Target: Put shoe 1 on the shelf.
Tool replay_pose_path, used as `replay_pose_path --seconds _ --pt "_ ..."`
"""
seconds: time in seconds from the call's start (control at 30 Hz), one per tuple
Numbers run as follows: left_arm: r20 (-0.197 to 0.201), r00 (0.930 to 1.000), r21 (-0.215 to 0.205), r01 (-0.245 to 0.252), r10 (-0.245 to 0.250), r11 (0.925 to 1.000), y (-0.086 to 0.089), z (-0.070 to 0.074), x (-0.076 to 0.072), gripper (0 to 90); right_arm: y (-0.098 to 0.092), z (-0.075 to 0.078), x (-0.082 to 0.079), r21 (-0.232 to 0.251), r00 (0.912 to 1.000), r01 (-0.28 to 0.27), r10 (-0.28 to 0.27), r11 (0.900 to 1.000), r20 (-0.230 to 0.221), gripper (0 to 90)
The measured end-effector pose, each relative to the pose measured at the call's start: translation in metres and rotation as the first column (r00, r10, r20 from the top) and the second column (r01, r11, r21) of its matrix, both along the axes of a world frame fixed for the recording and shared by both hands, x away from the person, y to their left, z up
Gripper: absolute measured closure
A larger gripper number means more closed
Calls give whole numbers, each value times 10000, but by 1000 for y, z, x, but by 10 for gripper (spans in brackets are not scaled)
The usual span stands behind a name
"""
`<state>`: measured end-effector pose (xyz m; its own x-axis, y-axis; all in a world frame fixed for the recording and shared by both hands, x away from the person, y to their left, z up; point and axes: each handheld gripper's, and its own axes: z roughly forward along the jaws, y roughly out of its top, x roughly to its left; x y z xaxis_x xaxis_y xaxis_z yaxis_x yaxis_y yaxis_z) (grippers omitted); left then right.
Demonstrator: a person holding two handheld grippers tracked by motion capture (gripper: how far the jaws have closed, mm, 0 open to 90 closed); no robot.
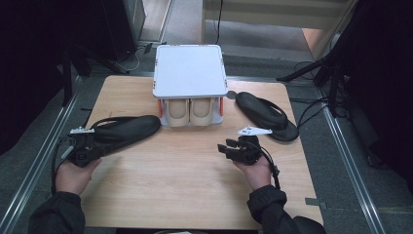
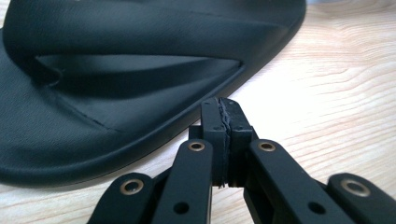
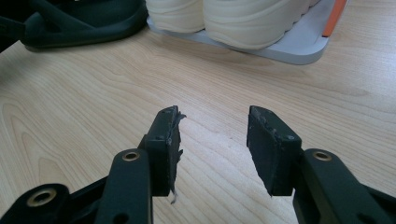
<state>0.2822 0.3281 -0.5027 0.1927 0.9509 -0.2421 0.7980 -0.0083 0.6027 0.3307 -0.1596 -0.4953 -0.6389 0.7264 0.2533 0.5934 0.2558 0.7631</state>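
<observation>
Sandal (image 1: 124, 130) of black foam lies at the left of the wooden table (image 1: 185, 180) in the high view, toe pointing toward the frame's centre, with the left gripper (image 1: 92, 146) just at its heel end in the person's left hand (image 1: 73, 176). In the left gripper view the jaws are pressed flat together with nothing between them, their tips just beside the rim of the sandal (image 2: 116, 93), whose strap arches across the upper left of that frame; whether they touch the rim cannot be told. At centre top, a white two-tier rack (image 1: 190, 70) with orange posts stands on the table's far edge, a pair of cream shoes (image 1: 190, 111) tucked on its lower shelf, close to the sandal's toe. Below and right of centre, the right gripper (image 1: 226, 146) rests over bare wood, its jaws spread wide and empty in the right gripper view, facing the shoes (image 3: 233, 21). At upper right, a second black sandal (image 1: 268, 116) lies angled beside the rack.
</observation>
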Motion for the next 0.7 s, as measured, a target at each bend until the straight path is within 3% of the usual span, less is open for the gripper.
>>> replay_pose_path --seconds 0.2,0.3,0.7 --pt "-435 9988 338 -188 203 9993 5 -12 7 900 1 0 1 -9 10000 3 -3 10000 14 545" --pt "-445 9987 153 -253 260 9996 10 -14 10 900 0 0 1 3 10000 15 -15 10000 37 545" --pt "-344 9968 254 -709 718 9972 26 -15 23 900 0 -1 1 -10 10000 53 -53 10000 8 545"
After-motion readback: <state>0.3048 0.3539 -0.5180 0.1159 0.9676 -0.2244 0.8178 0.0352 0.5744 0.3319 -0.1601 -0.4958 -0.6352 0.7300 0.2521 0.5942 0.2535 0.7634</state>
